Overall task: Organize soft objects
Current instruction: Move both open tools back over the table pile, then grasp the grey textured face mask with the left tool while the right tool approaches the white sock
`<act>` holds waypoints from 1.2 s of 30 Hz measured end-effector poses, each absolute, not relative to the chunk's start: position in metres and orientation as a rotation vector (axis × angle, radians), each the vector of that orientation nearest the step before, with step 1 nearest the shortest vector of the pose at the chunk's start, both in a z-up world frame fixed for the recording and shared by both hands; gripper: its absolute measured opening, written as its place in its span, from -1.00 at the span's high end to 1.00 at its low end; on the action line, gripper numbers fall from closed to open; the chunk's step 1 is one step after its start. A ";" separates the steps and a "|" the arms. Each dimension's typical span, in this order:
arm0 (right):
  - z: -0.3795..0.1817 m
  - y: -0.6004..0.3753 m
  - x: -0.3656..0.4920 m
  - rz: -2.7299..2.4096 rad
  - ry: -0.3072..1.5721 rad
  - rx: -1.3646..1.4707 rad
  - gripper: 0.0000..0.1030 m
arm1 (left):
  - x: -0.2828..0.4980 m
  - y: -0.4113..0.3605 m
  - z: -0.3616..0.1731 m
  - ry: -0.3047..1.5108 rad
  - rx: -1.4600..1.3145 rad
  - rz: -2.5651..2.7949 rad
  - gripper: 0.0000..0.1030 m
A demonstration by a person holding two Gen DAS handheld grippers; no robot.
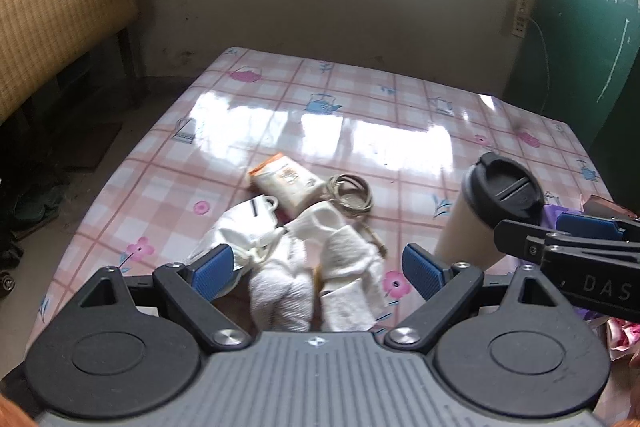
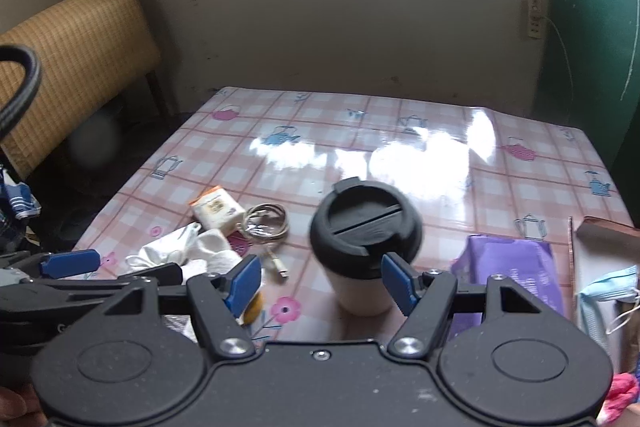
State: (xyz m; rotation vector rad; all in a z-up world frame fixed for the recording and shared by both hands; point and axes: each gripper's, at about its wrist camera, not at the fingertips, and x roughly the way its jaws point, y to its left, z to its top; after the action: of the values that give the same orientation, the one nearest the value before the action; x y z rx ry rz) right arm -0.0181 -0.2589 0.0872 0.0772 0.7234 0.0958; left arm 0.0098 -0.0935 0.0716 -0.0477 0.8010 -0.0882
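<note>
Left wrist view: the checked table [image 1: 360, 99] bears a lidded cup [image 1: 486, 207]; left of the cup lies the white cloth heap [image 1: 304, 267]. The left gripper [image 1: 318, 267] gapes wide around it, holding nothing; the right gripper [image 2: 318, 281] hangs wide and empty before the cup. Likely the approach step; next, lower and close on one cloth.

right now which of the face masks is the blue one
The blue face mask at the table's far right edge, beside the purple pack. The other, a white mask, lies in the white pile.
</note>
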 end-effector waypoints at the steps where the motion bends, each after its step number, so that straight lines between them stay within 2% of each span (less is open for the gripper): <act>1: 0.086 -0.256 -0.018 0.102 0.723 0.079 -0.54 | 0.009 -0.090 0.071 0.801 -0.050 -0.086 -0.83; 25: 0.053 -0.213 -0.021 0.238 0.757 0.085 -0.54 | 0.010 -0.020 0.020 0.860 -0.115 -0.019 -0.83; 36: 0.041 -0.213 -0.025 0.260 0.776 0.109 -0.54 | 0.053 -0.007 0.001 0.836 -0.108 -0.053 -0.83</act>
State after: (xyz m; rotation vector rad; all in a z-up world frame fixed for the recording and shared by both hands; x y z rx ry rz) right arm -0.0253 -0.2125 0.0414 0.1092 0.7761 0.2601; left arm 0.0531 -0.0068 0.0008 -0.1078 0.8362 -0.0526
